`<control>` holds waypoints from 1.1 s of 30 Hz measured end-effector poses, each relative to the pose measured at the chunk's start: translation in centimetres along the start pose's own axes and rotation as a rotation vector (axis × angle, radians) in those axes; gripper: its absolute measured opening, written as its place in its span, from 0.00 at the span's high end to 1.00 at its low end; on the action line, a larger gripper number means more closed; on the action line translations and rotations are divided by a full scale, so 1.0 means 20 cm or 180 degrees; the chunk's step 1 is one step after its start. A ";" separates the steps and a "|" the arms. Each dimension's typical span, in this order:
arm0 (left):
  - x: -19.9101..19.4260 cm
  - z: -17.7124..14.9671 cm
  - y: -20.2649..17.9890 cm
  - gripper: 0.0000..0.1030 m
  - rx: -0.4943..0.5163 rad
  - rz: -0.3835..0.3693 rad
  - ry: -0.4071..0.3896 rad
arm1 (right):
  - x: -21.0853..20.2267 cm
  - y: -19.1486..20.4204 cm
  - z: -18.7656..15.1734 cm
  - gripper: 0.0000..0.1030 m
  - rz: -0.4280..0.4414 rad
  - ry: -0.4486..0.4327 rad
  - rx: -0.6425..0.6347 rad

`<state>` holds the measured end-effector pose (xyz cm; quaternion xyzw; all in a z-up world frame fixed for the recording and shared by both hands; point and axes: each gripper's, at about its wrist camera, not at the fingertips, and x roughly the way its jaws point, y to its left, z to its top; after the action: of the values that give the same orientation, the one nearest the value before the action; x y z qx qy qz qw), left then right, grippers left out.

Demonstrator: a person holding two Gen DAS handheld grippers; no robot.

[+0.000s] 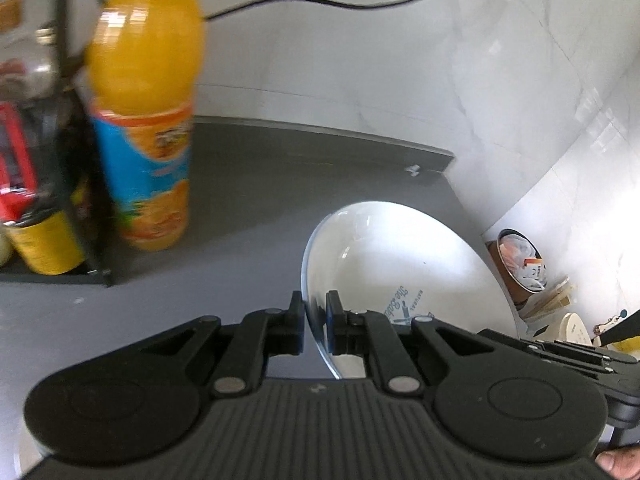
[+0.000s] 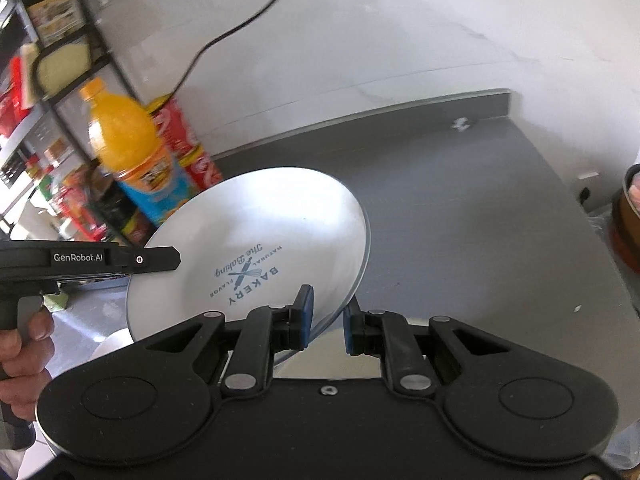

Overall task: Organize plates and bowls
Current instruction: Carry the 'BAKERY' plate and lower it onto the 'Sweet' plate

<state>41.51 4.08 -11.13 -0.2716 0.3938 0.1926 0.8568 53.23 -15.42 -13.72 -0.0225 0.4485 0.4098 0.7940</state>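
A round white plate [image 2: 256, 236] with a blue bakery logo printed on it is held tilted above the dark grey bench [image 2: 460, 216], its rim clamped between the fingers of the left tool [image 1: 315, 320], which is clenched on it at about 6 o'clock in the left wrist view. In the right wrist view the plate's lower edge is seen passing between the parted fingers of the right tool [image 2: 329, 322]; whether either blue pad [image 2: 306, 312] touches the rim cannot be told. An orange juice bottle with a blue label [image 1: 146, 108] stands on the bench at 10 o'clock, just beside a black wire shelf rack [image 1: 64, 120] filled with cans and packets. A black cable [image 1: 320, 0] is draped across the white wall [image 1: 400, 80] at 12 o'clock.
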 end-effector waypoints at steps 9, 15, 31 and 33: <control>-0.24 -0.13 0.27 0.92 -0.0131 0.0111 -0.0086 | -0.02 0.29 -0.11 0.85 0.0137 0.0051 -0.0154; -0.34 -0.24 0.43 0.92 -0.0264 0.0195 -0.0080 | 0.00 0.45 -0.20 0.85 0.0210 0.0160 -0.0285; -0.44 -0.49 0.69 0.91 -0.0578 0.0305 0.0031 | 0.07 0.67 -0.38 0.85 0.0225 0.0443 -0.0556; -0.43 -0.52 0.72 0.91 -0.0633 0.0307 0.0059 | 0.08 0.69 -0.40 0.85 0.0206 0.0485 -0.0602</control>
<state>22.44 7.78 -14.60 -0.3377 0.3933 0.2692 0.8117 38.86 -8.58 -15.04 -0.1139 0.4674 0.4728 0.7383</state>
